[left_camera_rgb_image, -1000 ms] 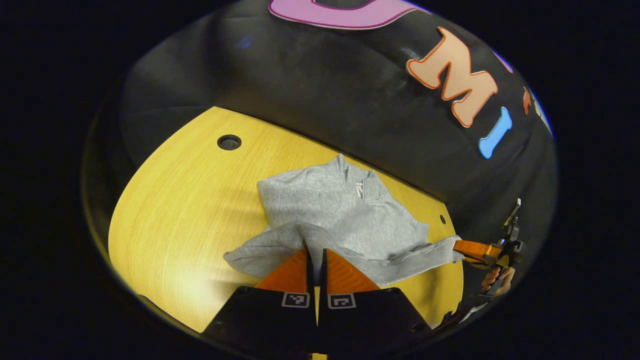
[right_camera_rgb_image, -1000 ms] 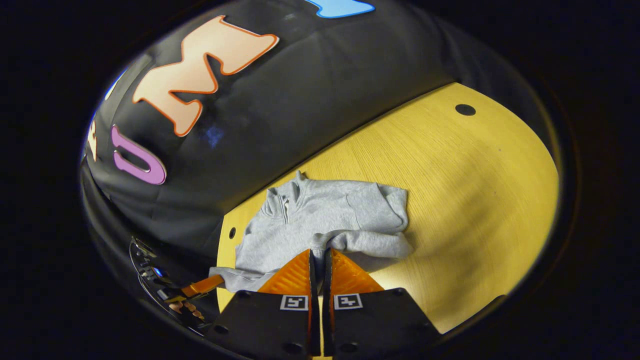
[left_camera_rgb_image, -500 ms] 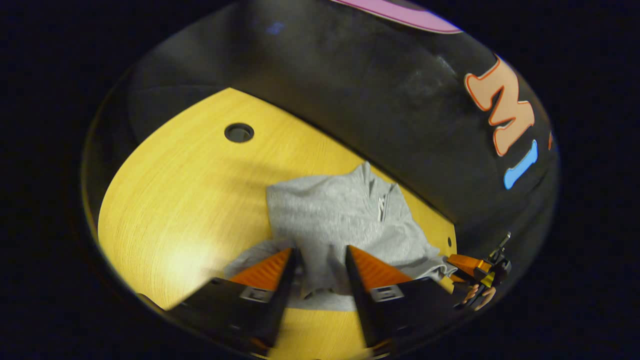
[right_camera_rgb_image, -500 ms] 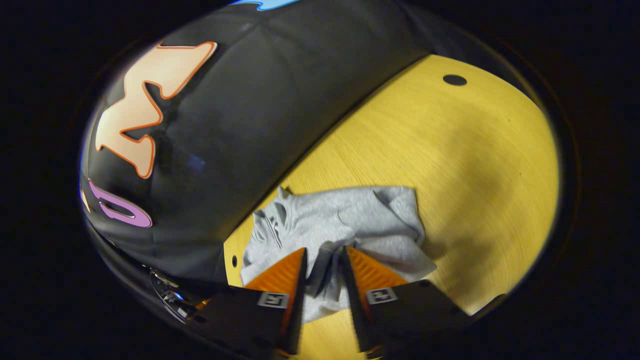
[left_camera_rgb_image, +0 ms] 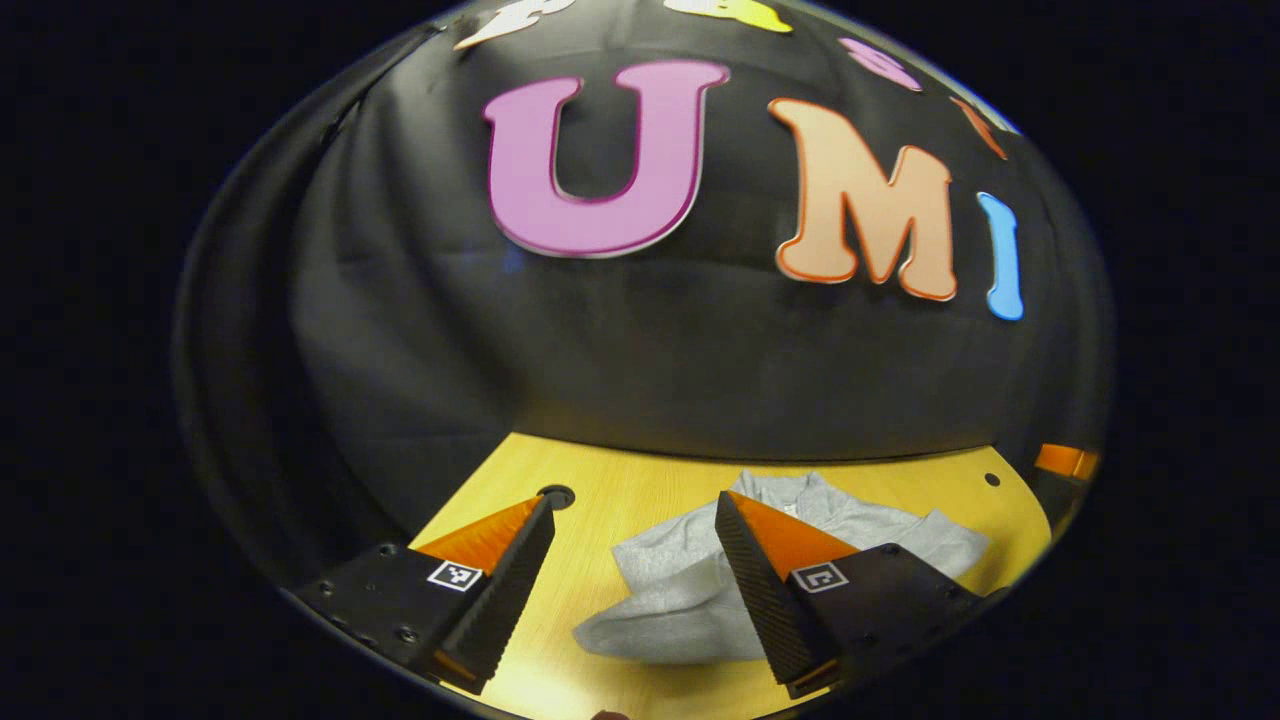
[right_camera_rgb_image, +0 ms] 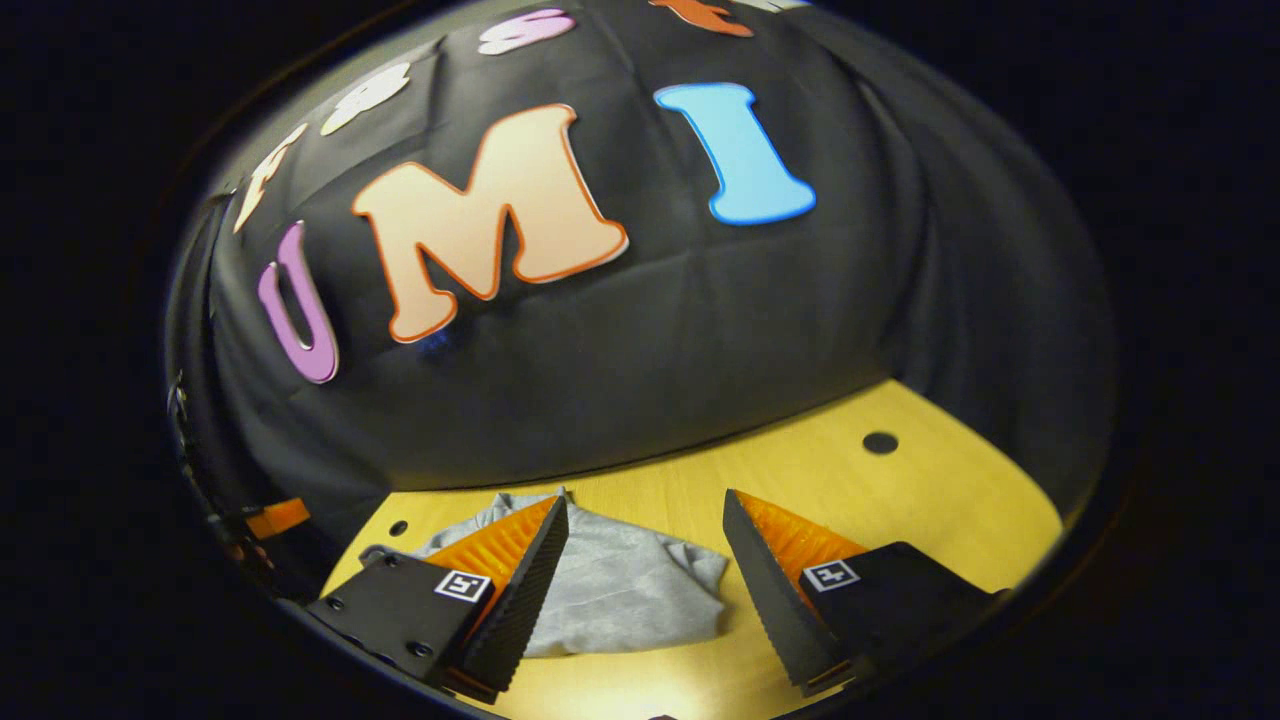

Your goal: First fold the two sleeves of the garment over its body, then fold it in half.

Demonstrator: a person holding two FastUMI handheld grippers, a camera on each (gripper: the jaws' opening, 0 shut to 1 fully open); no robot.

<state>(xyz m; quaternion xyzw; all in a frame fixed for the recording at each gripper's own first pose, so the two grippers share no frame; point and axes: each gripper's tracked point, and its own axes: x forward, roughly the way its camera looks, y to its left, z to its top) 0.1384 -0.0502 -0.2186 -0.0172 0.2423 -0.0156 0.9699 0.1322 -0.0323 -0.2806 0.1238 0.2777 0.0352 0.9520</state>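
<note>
Garment (left_camera_rgb_image: 690,600) grey matt knit cloth; table (left_camera_rgb_image: 640,490) smooth yellow wood-grain; tool pads (right_camera_rgb_image: 520,585) ribbed

A black cloth wall (left_camera_rgb_image: 640,370) rises behind the scene, creased and softly folded, meeting the far edge of a yellow wood-grain worktop (left_camera_rgb_image: 640,490); in the right gripper view the same cloth (right_camera_rgb_image: 700,340) curves round above the worktop (right_camera_rgb_image: 930,500); a round dark hole (left_camera_rgb_image: 556,496) sits in the worktop near the wall, and a smaller one (left_camera_rgb_image: 991,479) lies toward its other end; light falls brightest on the worktop's near edge, leaving the cloth dim.
</note>
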